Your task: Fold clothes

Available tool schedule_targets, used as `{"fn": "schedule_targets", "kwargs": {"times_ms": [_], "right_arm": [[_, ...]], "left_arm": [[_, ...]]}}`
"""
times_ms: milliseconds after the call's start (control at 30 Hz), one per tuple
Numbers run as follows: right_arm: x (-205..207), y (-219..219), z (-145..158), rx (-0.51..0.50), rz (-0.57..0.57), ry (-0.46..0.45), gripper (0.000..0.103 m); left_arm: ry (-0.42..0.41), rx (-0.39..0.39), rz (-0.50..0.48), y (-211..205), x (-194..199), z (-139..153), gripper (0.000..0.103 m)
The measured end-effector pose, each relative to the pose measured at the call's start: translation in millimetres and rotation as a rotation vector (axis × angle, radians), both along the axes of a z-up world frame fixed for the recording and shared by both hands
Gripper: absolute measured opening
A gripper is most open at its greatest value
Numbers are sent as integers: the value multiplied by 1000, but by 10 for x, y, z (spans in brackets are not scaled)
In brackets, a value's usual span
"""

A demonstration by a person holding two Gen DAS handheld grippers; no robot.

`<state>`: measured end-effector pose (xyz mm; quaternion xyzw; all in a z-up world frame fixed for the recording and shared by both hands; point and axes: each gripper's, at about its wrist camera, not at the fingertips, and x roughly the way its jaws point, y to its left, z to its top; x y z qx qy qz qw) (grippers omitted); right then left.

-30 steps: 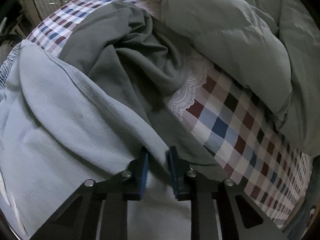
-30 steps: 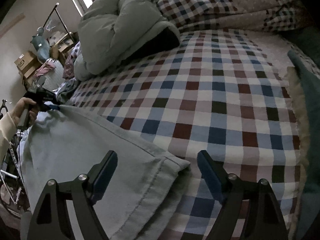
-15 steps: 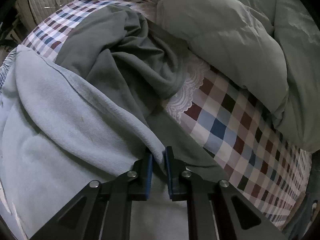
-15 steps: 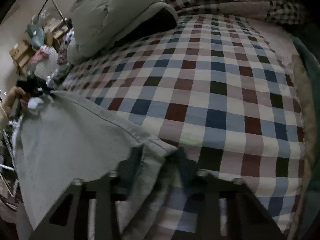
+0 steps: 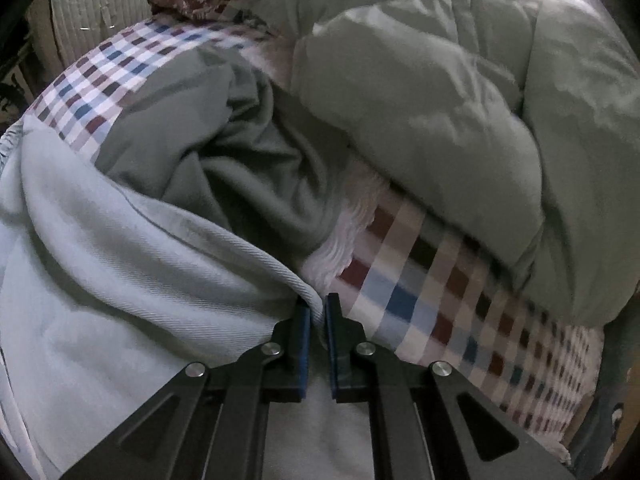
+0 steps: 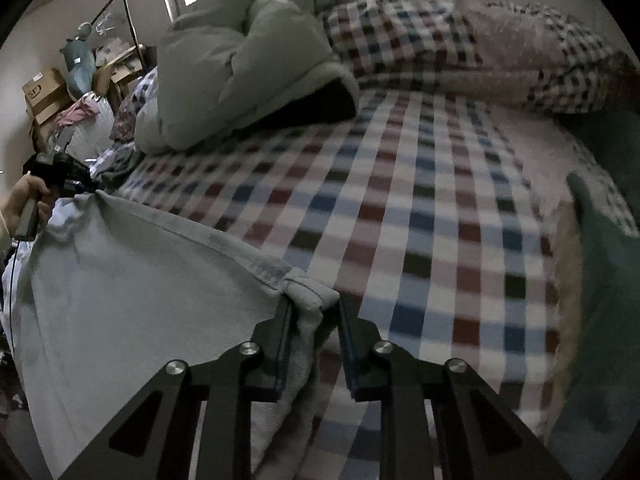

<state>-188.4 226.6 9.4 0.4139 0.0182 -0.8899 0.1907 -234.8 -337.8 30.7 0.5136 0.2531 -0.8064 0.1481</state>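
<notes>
A pale blue garment [image 5: 120, 280] lies across the checked bed sheet [image 5: 420, 292]. My left gripper [image 5: 316, 309] is shut on a fold of its edge and holds it a little above the bed. In the right wrist view the same garment [image 6: 120, 288] stretches from its bunched near corner to the far left. My right gripper [image 6: 314, 305] has that corner between its jaws, which are closing on it, and the pads press the cloth. The left gripper [image 6: 76, 184] shows at the far left in a person's hand [image 6: 24, 200], pinching the other end.
A dark grey-green garment [image 5: 240, 168] lies crumpled beside the blue one. A puffy grey-green duvet [image 6: 248, 60] is heaped at the head of the bed, next to a checked pillow [image 6: 480, 48]. A teal cloth [image 6: 600, 300] lies at the right edge. Cardboard boxes [image 6: 44, 92] stand by the wall.
The right gripper's jaws went from wide open to closed on the garment's corner. The left gripper's jaws narrowed onto the fold. Both ends of the garment have risen slightly.
</notes>
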Motion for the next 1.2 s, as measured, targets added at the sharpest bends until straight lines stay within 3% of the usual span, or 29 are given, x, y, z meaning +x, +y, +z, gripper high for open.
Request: {"fn": "schedule_targets", "kwargs": {"times_ms": [500,600,767,900,967,1100,1167,1200], "right_arm": [[-923,-255,523,68,-46,147,19],[-1021,-296,529,82,-60,169,19],[-1211,-394,471,109,-93,201,19],[-1457,-442,172,136,-120,132,20],[-1534,-454,-34,151,-123,84,21],[-1566,-353,-246,161,-191,25,26],[-1460,-230,-183,134,-234,40,54],[-1398,-168,-140,118,-252,52,57]], "left_arm": [[43,-60,42,41,-489,313,6],[41,-65,47,126,-806,-46,6],[37,-73,61,94,-854,-179,6],[-1,-80,33,127,-893,-450,9],[-4,-62,23,129,-850,-522,19],[50,42,-21,106,-669,-480,64],[91,68,-30,85,-526,-343,75],[114,82,-36,71,-452,-267,78]]}}
